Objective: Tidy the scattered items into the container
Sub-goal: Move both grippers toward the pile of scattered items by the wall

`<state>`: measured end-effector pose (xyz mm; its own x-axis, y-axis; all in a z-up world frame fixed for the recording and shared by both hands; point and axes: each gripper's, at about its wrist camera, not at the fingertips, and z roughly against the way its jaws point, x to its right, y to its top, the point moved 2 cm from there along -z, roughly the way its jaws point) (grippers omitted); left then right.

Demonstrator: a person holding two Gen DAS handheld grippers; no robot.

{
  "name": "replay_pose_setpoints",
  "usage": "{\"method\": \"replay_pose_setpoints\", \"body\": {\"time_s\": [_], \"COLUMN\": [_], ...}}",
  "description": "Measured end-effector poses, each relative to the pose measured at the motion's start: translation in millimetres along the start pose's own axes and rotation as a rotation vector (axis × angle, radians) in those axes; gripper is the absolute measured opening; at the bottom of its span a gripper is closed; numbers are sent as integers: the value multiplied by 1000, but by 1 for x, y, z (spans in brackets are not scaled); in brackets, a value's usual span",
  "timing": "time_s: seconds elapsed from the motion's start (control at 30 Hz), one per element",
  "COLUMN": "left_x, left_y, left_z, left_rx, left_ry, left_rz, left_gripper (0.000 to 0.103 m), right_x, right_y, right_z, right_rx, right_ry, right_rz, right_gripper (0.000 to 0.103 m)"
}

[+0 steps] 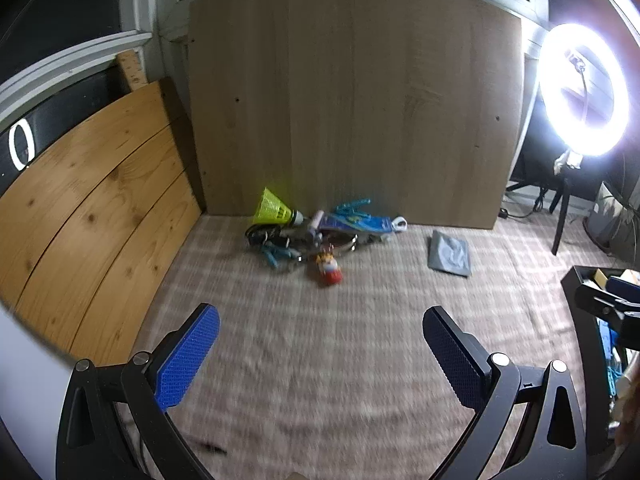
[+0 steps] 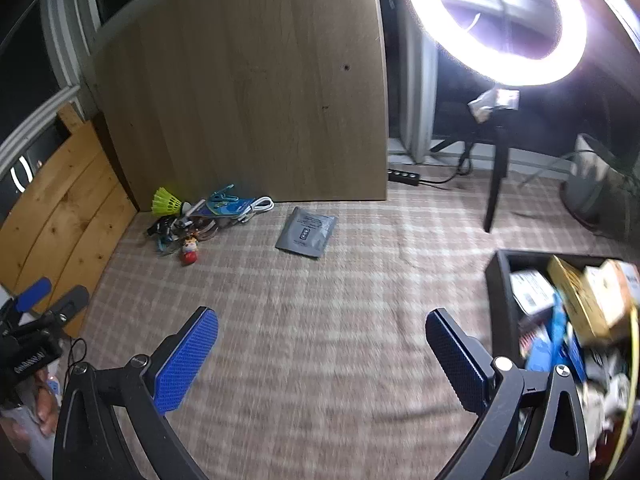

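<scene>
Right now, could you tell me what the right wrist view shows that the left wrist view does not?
Only the right wrist view shows the black power strip by the board and the container's crowded inside.

Only the left wrist view shows the right claw's own fingers over that container.

Both share the yellow shuttlecock, the red figurine, the grey pouch, the ring light and the checked cloth.

a checked beige cloth (image 2: 340, 280) covers the floor; on it lie a heap of small items (image 2: 200, 220) by the wooden board, a grey pouch (image 2: 307, 232) apart, a black container (image 2: 504, 304) at right
</scene>
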<state>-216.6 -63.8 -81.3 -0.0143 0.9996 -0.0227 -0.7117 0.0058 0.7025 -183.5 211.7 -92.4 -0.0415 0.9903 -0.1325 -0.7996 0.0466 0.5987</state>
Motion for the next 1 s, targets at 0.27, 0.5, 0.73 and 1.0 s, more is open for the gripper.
{"method": "replay_pose_setpoints", "body": {"time_s": [0.27,0.5,0.73,1.0], "left_x": [-31,-62,-101,-130], "left_y": [39,65,85,99], "left_z": [-72,-132,-186,-229], "left_rx": [-51,-98,-137,-134], "left_ry": [-15,-5,-32,-25], "left_rz": [28,55,156,227], "left_gripper": [103,103,102,95], "right_x": [-16,-37,-58,-79], "right_y": [39,67,94,109], "right_z": [-70,-126,-176,-223], "right_rx": [-65,-118,-145,-194], "right_ry": [56,66,94,140], "right_rz": [22,56,34,-34], "right_gripper": [102,102,101,86]}}
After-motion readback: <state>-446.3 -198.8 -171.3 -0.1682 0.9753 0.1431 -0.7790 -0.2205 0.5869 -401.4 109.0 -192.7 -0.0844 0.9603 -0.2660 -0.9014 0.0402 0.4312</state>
